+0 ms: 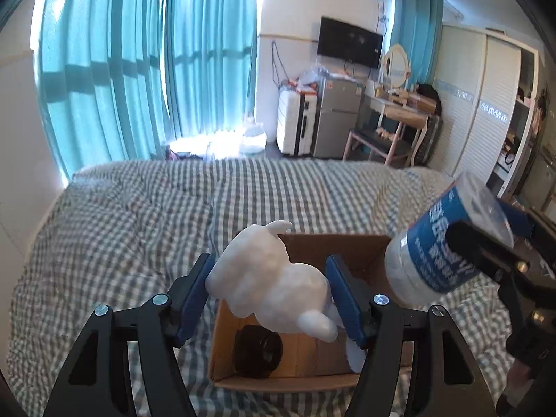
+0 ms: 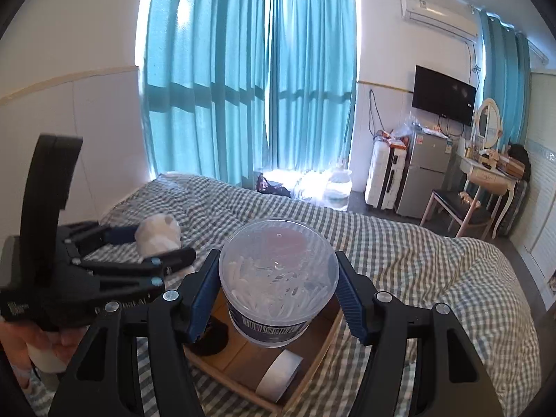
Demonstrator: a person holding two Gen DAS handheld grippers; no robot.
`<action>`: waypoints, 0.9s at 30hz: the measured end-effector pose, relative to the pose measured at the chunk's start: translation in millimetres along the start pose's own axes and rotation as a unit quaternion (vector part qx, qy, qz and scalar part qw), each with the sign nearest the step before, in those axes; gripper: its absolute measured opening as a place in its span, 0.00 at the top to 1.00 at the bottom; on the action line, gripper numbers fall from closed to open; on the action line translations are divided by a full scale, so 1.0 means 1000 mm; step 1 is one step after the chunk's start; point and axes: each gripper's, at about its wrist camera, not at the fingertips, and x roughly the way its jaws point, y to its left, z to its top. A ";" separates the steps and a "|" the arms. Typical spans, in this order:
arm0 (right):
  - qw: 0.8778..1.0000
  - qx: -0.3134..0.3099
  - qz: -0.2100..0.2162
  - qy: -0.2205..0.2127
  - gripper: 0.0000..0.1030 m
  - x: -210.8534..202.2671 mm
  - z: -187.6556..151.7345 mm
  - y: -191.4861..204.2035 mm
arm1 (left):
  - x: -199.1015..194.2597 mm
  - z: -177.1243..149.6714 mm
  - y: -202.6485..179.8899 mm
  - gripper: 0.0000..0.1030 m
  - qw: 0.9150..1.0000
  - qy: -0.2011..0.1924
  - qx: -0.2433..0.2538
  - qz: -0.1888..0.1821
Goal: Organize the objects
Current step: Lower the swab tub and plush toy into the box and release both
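My left gripper is shut on a white plush toy and holds it above an open cardboard box on the bed. The toy also shows in the right wrist view. My right gripper is shut on a clear round tub of cotton swabs with a blue label, held above the same box. The tub shows in the left wrist view at the box's right. In the box lie a black round object and a white roll.
The box sits on a bed with a grey-and-white checked cover. Beyond the bed are teal curtains, a white suitcase, a small fridge, a dressing table with chair and a wardrobe.
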 end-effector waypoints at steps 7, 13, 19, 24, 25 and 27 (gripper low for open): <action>0.998 0.038 0.011 0.044 0.39 0.077 -0.045 -0.032 | 0.069 -0.030 -0.006 0.34 0.999 0.043 -0.001 -0.003; 0.997 0.046 0.014 0.066 0.39 0.101 -0.072 -0.043 | 0.091 -0.049 -0.018 0.34 0.998 0.063 0.030 0.003; 0.996 0.052 0.020 0.070 0.39 0.104 -0.088 -0.041 | 0.099 -0.061 -0.020 0.33 0.996 0.069 0.051 0.002; 0.997 0.065 0.027 0.038 0.26 0.081 -0.090 -0.042 | 0.085 -0.063 -0.020 0.09 0.997 0.062 0.041 -0.005; 0.997 0.066 0.029 0.032 0.25 0.074 -0.089 -0.042 | 0.080 -0.061 -0.021 0.09 0.998 0.059 0.039 -0.004; 0.997 0.063 0.028 0.023 0.25 0.055 -0.084 -0.042 | 0.064 -0.056 -0.021 0.09 0.998 0.058 0.037 -0.005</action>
